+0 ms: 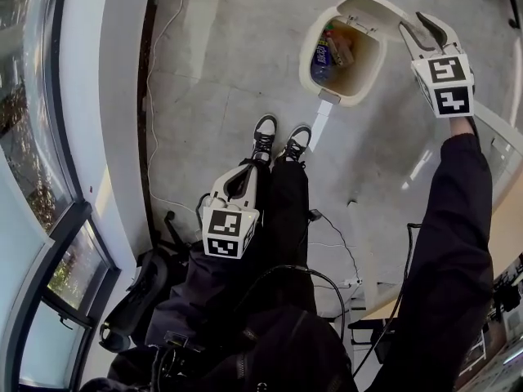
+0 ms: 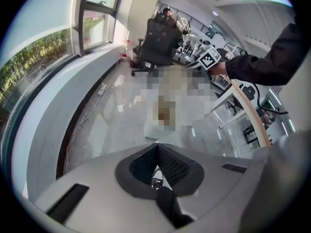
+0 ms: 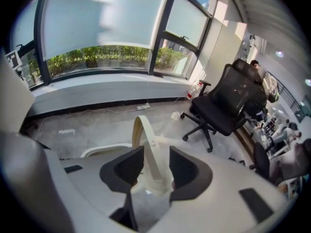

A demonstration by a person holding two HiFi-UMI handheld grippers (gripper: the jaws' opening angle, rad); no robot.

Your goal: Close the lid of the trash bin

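Cream lid (image 3: 146, 140), trash bin (image 1: 347, 99) at 1 o'clock, between parted jaws of right gripper (image 3: 156, 155), seemingly unclamped; left gripper (image 1: 237, 182) closed.

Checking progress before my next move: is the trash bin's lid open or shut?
Open: the lid stands raised behind the bin, with rubbish showing inside.

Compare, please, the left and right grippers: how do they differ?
The left gripper is by the person's legs; the right gripper is at the lid. The left gripper is shut and empty; the right gripper is open, the lid between its jaws. Both point down.
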